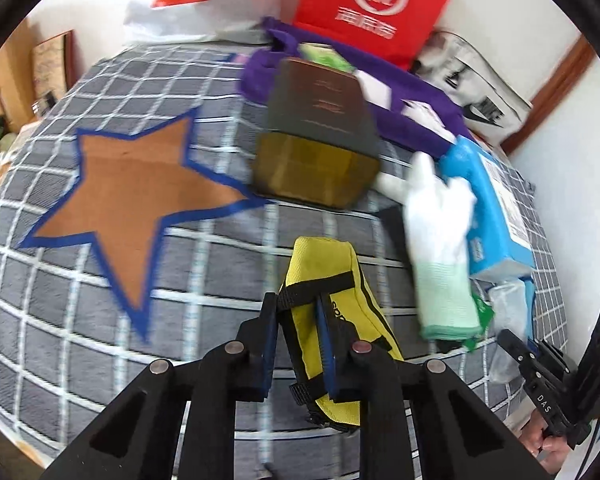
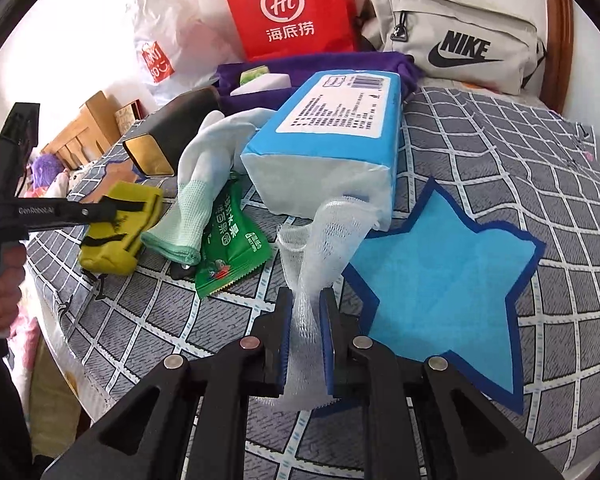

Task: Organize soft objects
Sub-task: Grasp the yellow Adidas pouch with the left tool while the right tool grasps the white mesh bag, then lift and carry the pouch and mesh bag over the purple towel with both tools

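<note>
My left gripper [image 1: 296,300] is shut on a yellow pouch [image 1: 324,272] with black straps, pinching one strap and the fabric under it; from the right wrist view the same pouch [image 2: 116,236] lies on the checked bed cover. My right gripper [image 2: 306,296] is shut on a strip of white gauze mesh [image 2: 320,240] that trails up toward a blue tissue pack [image 2: 328,136]. A white and green glove [image 2: 196,184] lies between pouch and pack, partly over a green snack packet [image 2: 228,256]. A brown star patch [image 1: 132,204] and a blue star patch [image 2: 444,280] lie flat on the cover.
A dark box with a gold end [image 1: 316,136] stands behind the pouch. A purple bag [image 2: 308,68], a red paper bag [image 2: 288,4], a white plastic bag [image 2: 168,36] and a grey Nike bag [image 2: 456,48] line the wall. A hand [image 2: 0,304] holds the left tool.
</note>
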Motion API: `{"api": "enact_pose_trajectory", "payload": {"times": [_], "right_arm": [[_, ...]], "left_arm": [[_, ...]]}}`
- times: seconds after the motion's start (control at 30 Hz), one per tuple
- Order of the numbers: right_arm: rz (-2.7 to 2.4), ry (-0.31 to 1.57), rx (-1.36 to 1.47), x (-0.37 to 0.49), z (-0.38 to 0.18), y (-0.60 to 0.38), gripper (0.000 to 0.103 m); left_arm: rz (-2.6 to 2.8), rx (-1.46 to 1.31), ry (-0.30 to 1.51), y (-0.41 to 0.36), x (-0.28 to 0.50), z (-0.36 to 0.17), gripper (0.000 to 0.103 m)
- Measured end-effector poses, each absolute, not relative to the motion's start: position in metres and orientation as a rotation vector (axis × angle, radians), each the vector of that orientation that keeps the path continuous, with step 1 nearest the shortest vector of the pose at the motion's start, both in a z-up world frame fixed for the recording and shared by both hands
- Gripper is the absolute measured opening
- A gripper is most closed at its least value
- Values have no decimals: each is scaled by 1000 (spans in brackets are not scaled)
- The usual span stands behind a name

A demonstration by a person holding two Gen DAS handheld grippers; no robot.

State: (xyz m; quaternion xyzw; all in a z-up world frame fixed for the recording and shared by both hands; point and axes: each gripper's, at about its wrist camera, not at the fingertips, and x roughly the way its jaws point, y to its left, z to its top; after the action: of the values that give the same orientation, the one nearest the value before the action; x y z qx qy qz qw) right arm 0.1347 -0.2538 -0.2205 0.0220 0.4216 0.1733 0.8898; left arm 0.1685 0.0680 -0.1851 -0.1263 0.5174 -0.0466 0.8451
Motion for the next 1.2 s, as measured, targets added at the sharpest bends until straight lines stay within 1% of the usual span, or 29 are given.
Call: {"api": "enact_pose_trajectory", "payload": {"times": [0.03,0.07,0.1,0.13,0.2,0.23,0.27,0.3,0.33,0.37,0.43,0.53,0.63,0.67,0.7,0.73,0.77,0.83,0.93,1.07,1.2], "right_arm": [[359,879,48,135,-221,-254,15],[357,878,51,136,-222,-254,15],[356,877,52,136,-222,-254,15],[353,877,55,136,-222,-254,15],[353,879,57,137,-222,-254,16],[357,882,61,137,-222,-253,19],[361,885,63,138,-222,-253,25],[367,884,67,138,-222,-252,28],[370,882,70,138,-222,-251,34],[369,881,72,138,-222,-250,38],[363,875,63,137,-222,-246,41],[342,862,18,135,-222,-240,41],[330,857,-10,135,-222,-237,39],[320,855,-17,134,-222,-237,35],[313,854,-22,134,-223,-238,32],[302,854,-30,134,-222,-240,25],[301,855,-30,135,-222,-241,20],[316,868,-1,136,-220,-246,15],[332,868,13,136,-213,-249,14],[339,842,-20,133,-198,-246,14],[368,813,8,131,-179,-248,14]], "left_arm": [[-94,-276,1103,72,169,-187,24],[-86,-283,1110,75,169,-189,24],[-64,-286,1123,78,170,-192,34],[-45,-278,1135,77,170,-194,49],[-41,-264,1141,72,170,-197,68],[-47,-259,1139,68,170,-198,69],[-51,-255,1140,64,170,-198,69],[-60,-249,1145,57,171,-198,72],[-63,-245,1149,53,171,-198,77],[-67,-241,1152,47,172,-198,78],[-60,-222,1153,35,175,-200,88],[-15,-139,1145,17,176,-203,94],[26,-37,1135,2,177,-209,95],[34,-20,1128,0,177,-209,95],[37,-15,1117,-1,176,-209,92],[41,-17,1108,-1,175,-207,84],[47,-17,1101,0,174,-206,79],[34,-29,1103,4,176,-201,70],[14,-63,1110,11,176,-197,65],[3,-98,1110,20,177,-193,63],[-19,-105,1086,25,178,-177,63]]}}
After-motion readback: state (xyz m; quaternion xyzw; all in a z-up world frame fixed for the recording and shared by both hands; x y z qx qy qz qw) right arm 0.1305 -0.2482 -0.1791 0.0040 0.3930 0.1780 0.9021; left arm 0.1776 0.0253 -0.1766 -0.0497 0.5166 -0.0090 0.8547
